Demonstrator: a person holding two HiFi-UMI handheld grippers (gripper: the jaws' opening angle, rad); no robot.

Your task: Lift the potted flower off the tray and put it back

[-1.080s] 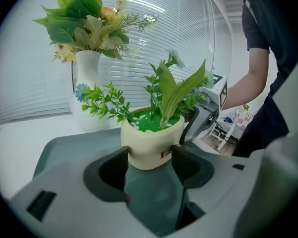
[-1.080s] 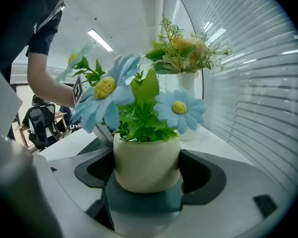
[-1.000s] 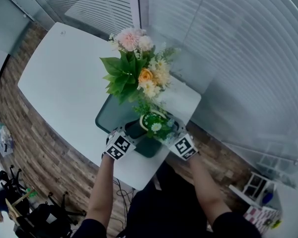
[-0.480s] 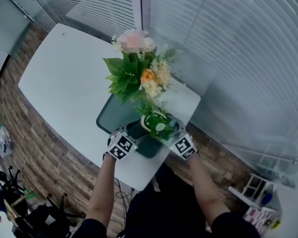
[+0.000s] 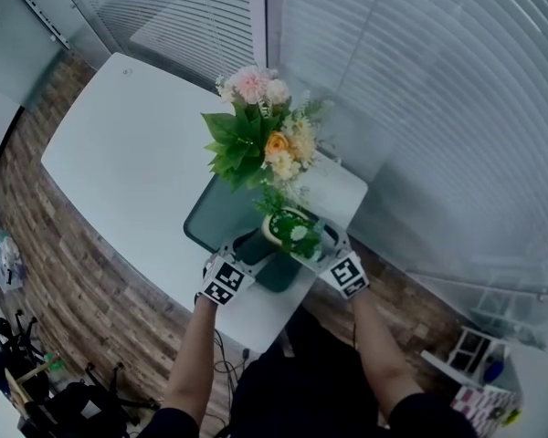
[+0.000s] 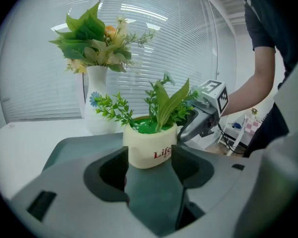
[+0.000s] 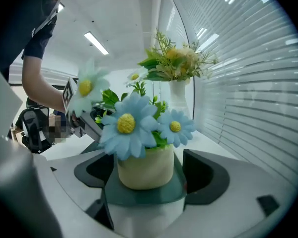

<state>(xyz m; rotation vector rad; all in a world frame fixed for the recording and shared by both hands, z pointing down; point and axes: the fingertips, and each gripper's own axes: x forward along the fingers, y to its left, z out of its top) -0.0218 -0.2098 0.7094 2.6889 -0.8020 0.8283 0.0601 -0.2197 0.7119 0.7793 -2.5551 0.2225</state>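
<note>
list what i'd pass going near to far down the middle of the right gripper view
tray → pot → vase → blinds

Potted flower (image 5: 293, 230): a small, round cream pot, upright, its top filled with green. On the wall toward my left I read red lettering that starts "Life". Narrow green leaves rise from it, and pale blue daisies with yellow centres lean out toward my right. Tray (image 5: 216, 215): dark green, rectangular with rounded corners, lying flat. The pot stands on the tray at the corner nearest me, base touching the tray floor.
</note>
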